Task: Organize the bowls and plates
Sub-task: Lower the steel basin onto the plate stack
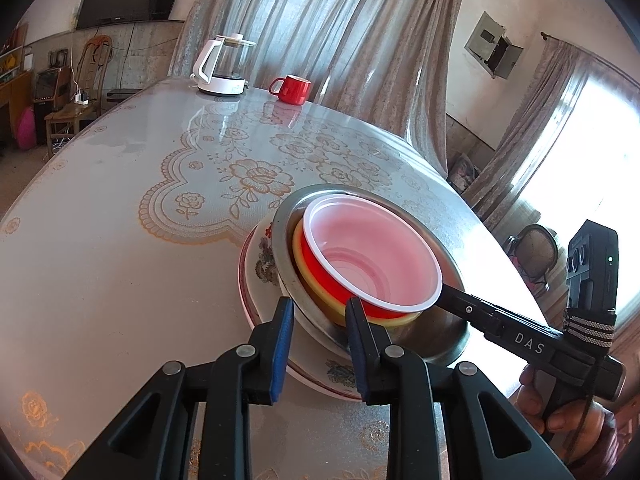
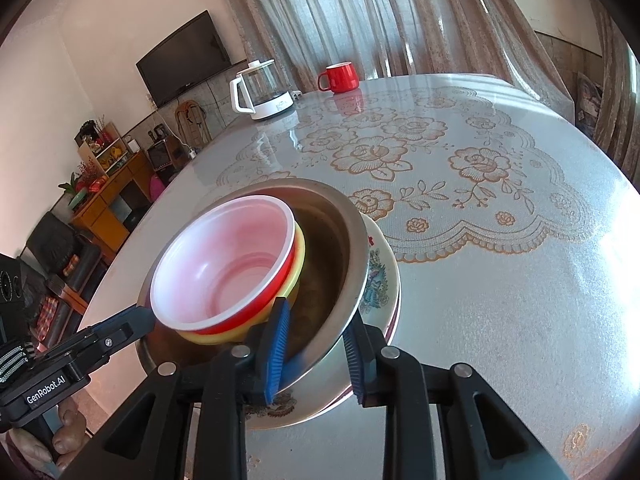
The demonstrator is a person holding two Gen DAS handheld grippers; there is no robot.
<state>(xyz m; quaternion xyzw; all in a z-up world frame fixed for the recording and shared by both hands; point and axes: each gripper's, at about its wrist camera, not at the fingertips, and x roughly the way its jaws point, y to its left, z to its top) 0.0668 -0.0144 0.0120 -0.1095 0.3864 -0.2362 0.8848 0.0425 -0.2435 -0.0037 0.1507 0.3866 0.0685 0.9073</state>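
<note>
- Four dishes sit nested near the front edge of the table (image 1: pixel 120 240) in the left wrist view: a flowered plate (image 1: pixel 256 264) at the bottom, a steel bowl (image 1: pixel 440 336) on it, a yellow bowl (image 1: pixel 298 248) inside that, and a red bowl (image 1: pixel 372 252) with a white inside on top.
- Left gripper (image 1: pixel 320 340): its fingers straddle the near rim of the steel bowl, one blue pad outside over the plate, the other inside. The rim runs from pad to pad, so they are clamped on it.
- Right gripper (image 1: pixel 446 294) comes in from the right, held by a hand (image 1: pixel 560 412). Its tips reach the steel bowl just under the red bowl's rim.
- Far across the table stand a white kettle (image 1: pixel 224 68) and a red mug (image 1: pixel 292 89), well apart from the stack.
- Right wrist view: the right gripper's (image 2: pixel 316 352) fingers sit narrowly apart on the steel bowl's (image 2: pixel 332 248) rim, one pad inside, one between the bowl and the plate (image 2: pixel 380 280), gripping it.
- Here the red bowl (image 2: pixel 224 264) and the yellow one lean towards the left wall of the steel bowl, where the left gripper (image 2: pixel 144 318) meets the rim.
</note>
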